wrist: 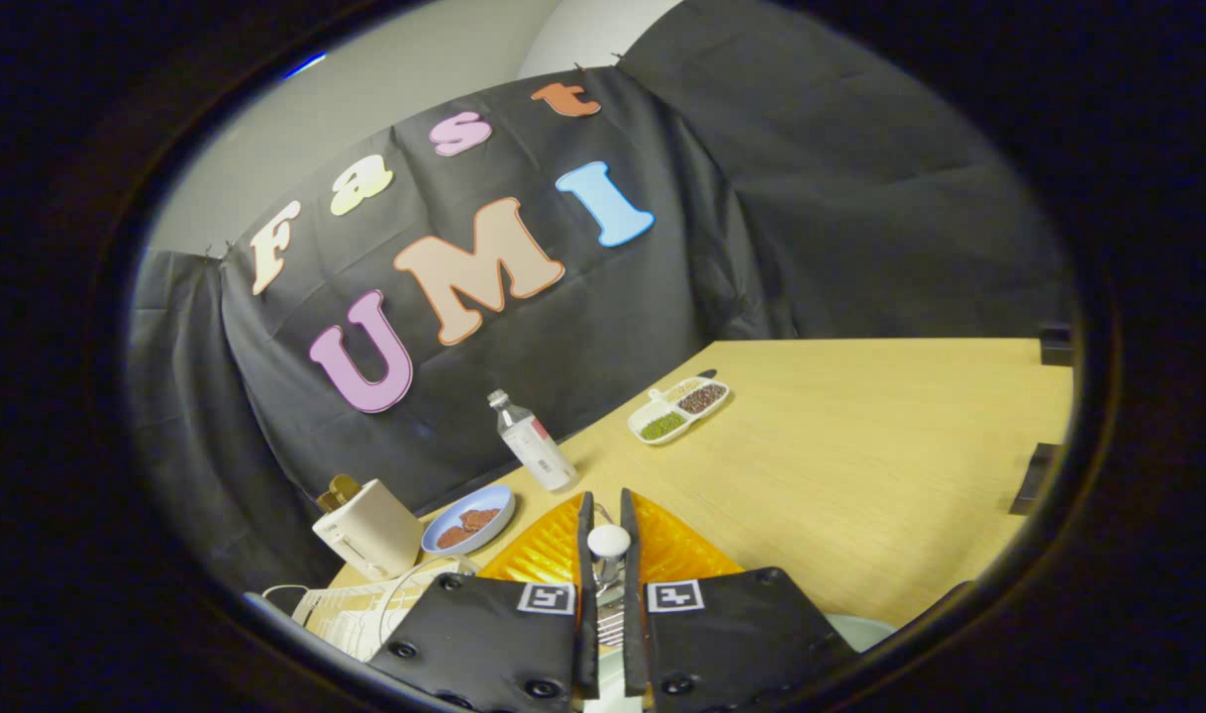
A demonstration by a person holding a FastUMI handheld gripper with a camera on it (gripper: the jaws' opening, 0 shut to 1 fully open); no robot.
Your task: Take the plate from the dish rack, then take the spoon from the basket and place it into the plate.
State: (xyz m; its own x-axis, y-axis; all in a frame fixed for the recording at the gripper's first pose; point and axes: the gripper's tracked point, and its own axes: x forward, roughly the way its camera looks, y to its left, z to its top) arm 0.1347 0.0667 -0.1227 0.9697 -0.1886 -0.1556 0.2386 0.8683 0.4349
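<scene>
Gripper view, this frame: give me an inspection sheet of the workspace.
Surface: wooden table, light, mostly bare ahead.
Job's things: spoon, white round end between the fingers; orange plate right behind it; white dish rack beside.
Clutter: toaster, blue dish with brown food, water bottle, divided tray of beans.
Grippers: hand-held gripper closed on the spoon's handle.
Cables: white cord over the rack.
Surroundings: black cloth wall.
</scene>
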